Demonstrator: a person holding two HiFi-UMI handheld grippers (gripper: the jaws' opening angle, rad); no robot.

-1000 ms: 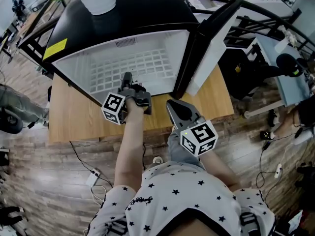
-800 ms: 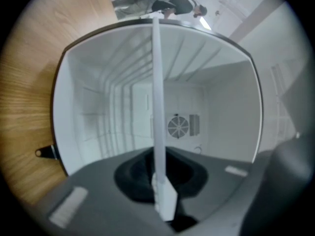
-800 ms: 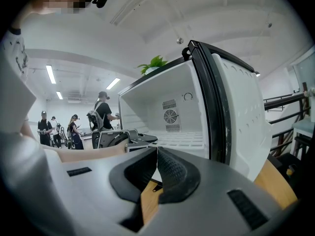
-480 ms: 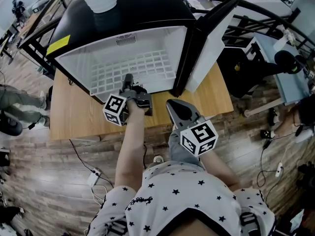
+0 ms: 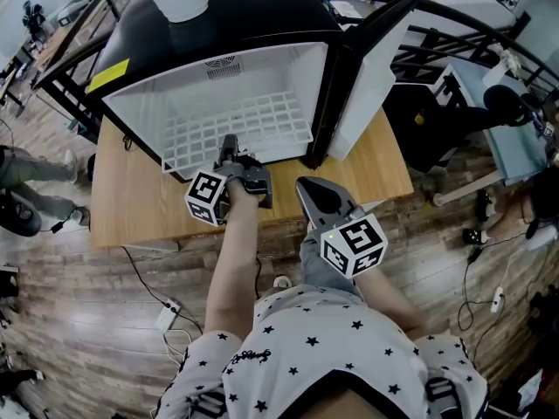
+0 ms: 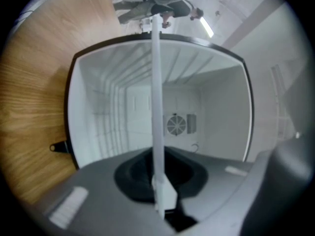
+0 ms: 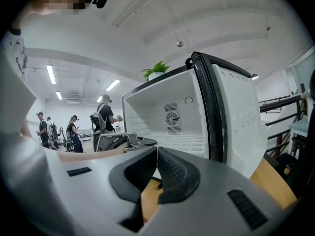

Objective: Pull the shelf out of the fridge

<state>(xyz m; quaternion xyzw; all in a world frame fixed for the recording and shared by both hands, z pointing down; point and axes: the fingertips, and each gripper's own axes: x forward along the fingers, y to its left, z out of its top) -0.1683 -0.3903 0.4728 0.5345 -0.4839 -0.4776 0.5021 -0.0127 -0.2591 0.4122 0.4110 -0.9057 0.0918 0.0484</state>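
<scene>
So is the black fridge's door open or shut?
Open. The white-lined door of the black fridge stands swung out to the right, baring the white wire shelf inside.

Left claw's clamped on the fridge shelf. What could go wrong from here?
1. The left claw pinches the shelf at one spot on its thin front edge; it could slip, or the shelf could skew and jam against the fridge walls.
2. Once clear, the shelf, held by one edge, may sag and hit the table.
</scene>
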